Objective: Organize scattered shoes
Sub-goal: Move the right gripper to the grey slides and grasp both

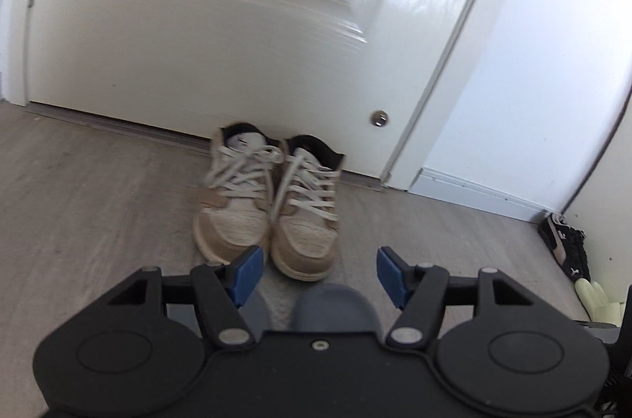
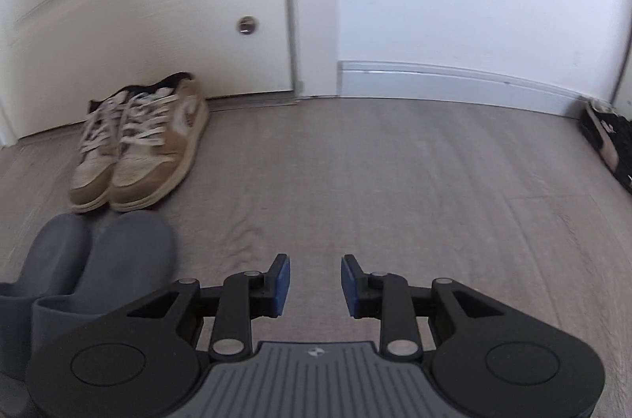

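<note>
A pair of tan and cream sneakers [image 1: 268, 205] with pale laces stands side by side on the floor, heels against the white door. In the right wrist view the same sneakers [image 2: 142, 145] sit at the left. Two grey slides [image 2: 98, 268] lie side by side just in front of them; the left wrist view shows one grey slide toe [image 1: 333, 307] under my hand. My left gripper [image 1: 318, 276] is open and empty, just short of the sneaker toes. Over bare floor, my right gripper [image 2: 315, 285] is open and holds nothing.
A white door [image 1: 221, 23] with a low metal stop [image 1: 380, 119] fills the back, with a white wall and baseboard [image 2: 454, 82] to its right. Black shoes with pink stripes [image 1: 567, 246] line the right wall; they show again as black shoes [image 2: 608, 141]. The floor is grey wood plank [image 2: 395, 181].
</note>
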### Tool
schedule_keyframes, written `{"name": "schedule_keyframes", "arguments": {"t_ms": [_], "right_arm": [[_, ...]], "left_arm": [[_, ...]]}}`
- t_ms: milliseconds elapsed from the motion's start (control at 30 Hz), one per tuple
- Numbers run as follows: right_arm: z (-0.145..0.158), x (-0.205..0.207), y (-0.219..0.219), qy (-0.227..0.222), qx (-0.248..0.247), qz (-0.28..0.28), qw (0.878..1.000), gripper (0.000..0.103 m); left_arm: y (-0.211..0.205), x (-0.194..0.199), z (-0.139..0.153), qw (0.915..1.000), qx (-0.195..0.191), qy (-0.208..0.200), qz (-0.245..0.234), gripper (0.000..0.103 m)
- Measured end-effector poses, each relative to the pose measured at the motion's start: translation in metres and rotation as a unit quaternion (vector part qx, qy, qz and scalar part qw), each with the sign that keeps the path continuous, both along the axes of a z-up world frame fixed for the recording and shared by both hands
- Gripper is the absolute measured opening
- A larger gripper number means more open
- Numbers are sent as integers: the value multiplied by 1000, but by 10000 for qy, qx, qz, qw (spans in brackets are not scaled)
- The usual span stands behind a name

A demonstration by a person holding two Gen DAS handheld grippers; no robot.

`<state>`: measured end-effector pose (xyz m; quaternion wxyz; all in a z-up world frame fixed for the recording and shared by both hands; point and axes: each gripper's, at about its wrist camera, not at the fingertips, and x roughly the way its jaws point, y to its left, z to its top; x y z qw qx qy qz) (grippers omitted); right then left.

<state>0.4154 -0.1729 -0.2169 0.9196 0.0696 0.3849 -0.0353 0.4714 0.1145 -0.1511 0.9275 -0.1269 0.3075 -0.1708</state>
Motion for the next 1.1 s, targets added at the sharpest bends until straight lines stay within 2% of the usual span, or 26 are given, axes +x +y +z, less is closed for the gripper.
{"name": "schedule_keyframes", "arguments": {"t_ms": [100, 267, 333, 400, 433, 500, 567, 633, 733, 800, 933, 1100], "right_arm": [[4, 9, 38, -49, 64, 465, 9989, 39], [4, -3, 100, -331, 178, 1300, 9908, 38], [2, -18, 117, -414, 247, 1520, 9872, 35], [2, -30, 122, -505, 289, 1718, 9834, 36], [6, -43, 124, -708, 311, 1789, 9808, 35], [10, -59, 123, -780, 649, 2120, 9720, 35], [11, -78, 130, -638, 855, 2508, 9621, 35], [5, -85, 139, -198, 994, 2890, 9519, 34], [-8, -81, 142, 313, 1140, 2813, 9523, 35], [-16, -79, 139, 429, 1238, 2588, 9570, 33], [-20, -94, 145, 58, 1150, 2697, 9560, 36], [-42, -117, 159, -616, 709, 2509, 9635, 36]], "left_arm": [[31, -8, 3, 9994, -9, -81, 334, 65], [82, -21, 8, 9958, -23, -217, 891, 65], [103, -26, 9, 9934, -28, -271, 1113, 65], [107, -25, 10, 9931, -159, -291, 1121, 65], [107, -26, 10, 9930, -213, -299, 1122, 65], [106, -25, 8, 9932, -174, -324, 1109, 65], [105, -24, 8, 9933, -182, -332, 1093, 65], [106, -27, 9, 9932, -249, -330, 1089, 65], [107, -32, 11, 9927, -301, -368, 1113, 65], [108, -34, 12, 9924, -307, -393, 1126, 65], [106, -35, 11, 9925, -316, -409, 1103, 65], [100, -37, 10, 9934, -227, -420, 1044, 65]]}}
